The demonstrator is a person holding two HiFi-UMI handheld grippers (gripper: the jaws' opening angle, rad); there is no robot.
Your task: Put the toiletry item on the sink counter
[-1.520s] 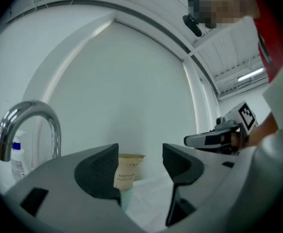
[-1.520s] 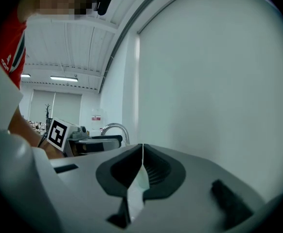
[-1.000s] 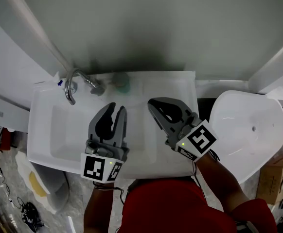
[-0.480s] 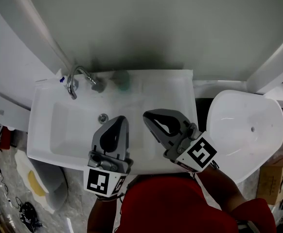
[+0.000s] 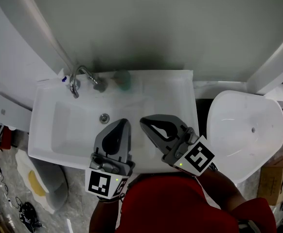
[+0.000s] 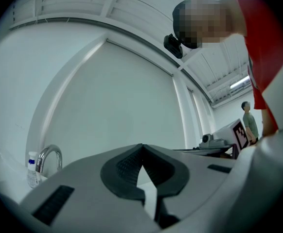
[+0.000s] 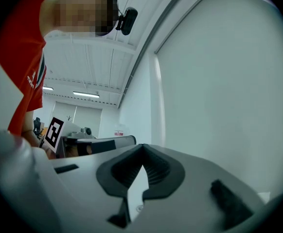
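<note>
A small teal-green toiletry item [image 5: 122,80] stands on the back ledge of the white sink [image 5: 178,89], just right of the chrome faucet [image 5: 78,79]. Both grippers hover over the sink's front half, well short of that item. My left gripper [image 5: 125,122] is shut with nothing in it; in the left gripper view its jaws [image 6: 141,147] meet tip to tip. My right gripper [image 5: 142,121] sits beside it, also shut and empty, and its pads [image 7: 141,147] touch in the right gripper view.
A small bottle with a blue cap [image 5: 62,76] stands left of the faucet, and shows as the bottle [image 6: 32,170] by the faucet [image 6: 48,155]. The drain [image 5: 104,118] lies ahead of the left gripper. A white toilet [image 5: 246,130] stands at right. A person [image 6: 250,121] stands far off.
The left gripper's jaws have closed. Both grippers have drawn back from the faucet end toward the sink's front edge.
</note>
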